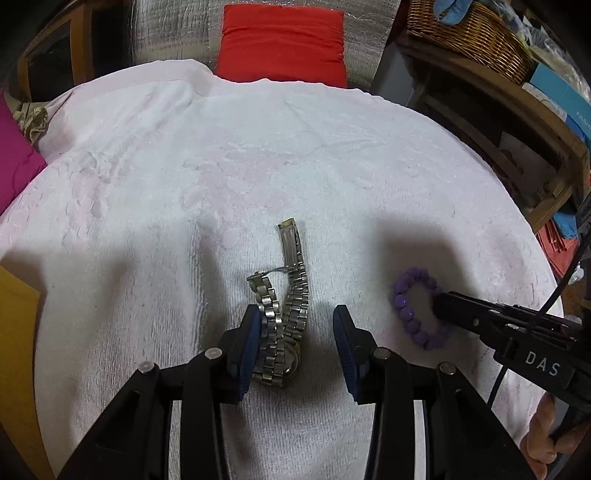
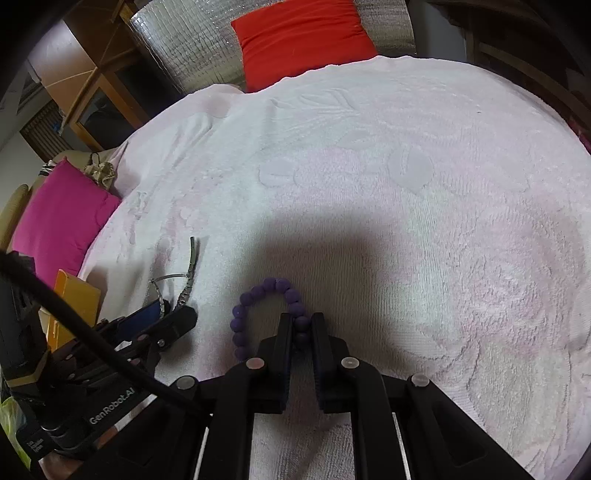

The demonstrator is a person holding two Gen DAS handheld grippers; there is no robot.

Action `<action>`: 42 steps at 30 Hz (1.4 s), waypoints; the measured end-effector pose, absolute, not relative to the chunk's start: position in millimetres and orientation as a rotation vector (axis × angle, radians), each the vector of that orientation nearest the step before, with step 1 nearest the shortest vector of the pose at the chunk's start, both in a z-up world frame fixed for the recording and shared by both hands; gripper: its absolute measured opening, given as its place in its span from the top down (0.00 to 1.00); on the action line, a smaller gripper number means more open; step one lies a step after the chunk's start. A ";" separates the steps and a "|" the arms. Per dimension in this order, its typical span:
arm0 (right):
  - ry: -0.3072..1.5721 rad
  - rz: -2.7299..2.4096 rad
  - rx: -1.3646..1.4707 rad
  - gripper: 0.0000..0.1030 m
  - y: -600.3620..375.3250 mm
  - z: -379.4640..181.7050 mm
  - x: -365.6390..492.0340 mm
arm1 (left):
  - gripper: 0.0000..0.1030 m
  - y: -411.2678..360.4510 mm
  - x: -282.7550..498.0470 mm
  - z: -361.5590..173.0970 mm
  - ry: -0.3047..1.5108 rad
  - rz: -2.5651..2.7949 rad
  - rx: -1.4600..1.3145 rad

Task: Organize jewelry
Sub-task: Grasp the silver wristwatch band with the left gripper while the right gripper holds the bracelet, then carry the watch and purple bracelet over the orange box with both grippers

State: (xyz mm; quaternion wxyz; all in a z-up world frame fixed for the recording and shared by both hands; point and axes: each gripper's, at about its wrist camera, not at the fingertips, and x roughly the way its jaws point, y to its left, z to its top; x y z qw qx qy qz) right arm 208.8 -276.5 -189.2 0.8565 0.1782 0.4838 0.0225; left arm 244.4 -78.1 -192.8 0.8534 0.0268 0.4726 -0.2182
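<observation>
Shiny linked-metal wristwatch (image 1: 282,314) and matt purple bead bracelet (image 1: 410,306), laid centre frame on rough white terry-cloth towel (image 1: 258,155); woven wicker basket (image 1: 469,33), upper right.

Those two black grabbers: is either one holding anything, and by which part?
The right gripper is shut on the purple bead bracelet, pinching beads on one side of its loop. The left gripper stands open around the metal watch, gripping nothing.

A white towel (image 1: 258,155) carries 1 metal watch (image 1: 282,314) and 1 purple bead bracelet (image 1: 406,306).
</observation>
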 end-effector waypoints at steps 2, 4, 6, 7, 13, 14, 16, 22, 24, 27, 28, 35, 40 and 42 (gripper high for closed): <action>1.015 0.050 0.375 0.89 -277.1 -189.2 208.4 | 0.65 -78.8 245.5 -192.7 0.983 -0.455 0.059; 1.014 0.052 0.377 0.89 -277.6 -189.3 208.2 | 0.68 -75.9 250.3 -192.6 0.982 -0.450 0.030; 1.013 0.052 0.374 0.89 -277.2 -189.5 208.0 | 0.68 -72.3 254.7 -191.6 0.986 -0.451 -0.014; 1.012 0.052 0.370 0.89 -276.8 -189.5 207.8 | 0.68 -71.0 257.3 -191.7 0.988 -0.450 -0.030; 1.005 0.055 0.362 0.89 -276.2 -189.4 206.6 | 0.81 -67.2 263.8 -191.1 0.990 -0.450 -0.091; 1.004 0.056 0.358 0.89 -275.9 -189.3 206.3 | 0.86 -67.1 265.0 -191.6 0.993 -0.451 -0.095; 0.999 0.060 0.350 0.89 -275.3 -188.6 205.1 | 0.89 -67.5 265.0 -191.5 0.993 -0.459 -0.093; 0.979 0.080 0.350 0.90 -275.6 -182.5 201.7 | 0.90 -68.8 261.2 -185.2 0.980 -0.469 -0.089; 0.965 0.085 0.350 0.90 -276.8 -178.8 200.0 | 0.90 -65.9 253.1 -178.9 0.965 -0.479 -0.089; 0.928 0.102 0.368 0.90 -280.2 -170.3 195.7 | 0.90 -61.9 244.3 -169.2 0.940 -0.499 -0.091; 0.914 0.112 0.375 0.90 -281.4 -166.9 194.0 | 0.90 -60.8 242.5 -166.4 0.935 -0.505 -0.092; 0.833 0.144 0.405 0.90 -285.0 -147.4 182.2 | 0.90 -46.2 218.9 -139.8 0.863 -0.549 -0.089; 0.779 0.171 0.403 0.89 -276.9 -132.6 173.8 | 0.90 -34.9 198.8 -120.6 0.808 -0.578 -0.093; 0.763 0.185 0.400 0.89 -269.1 -127.2 171.7 | 0.90 -28.6 191.2 -113.6 0.786 -0.582 -0.097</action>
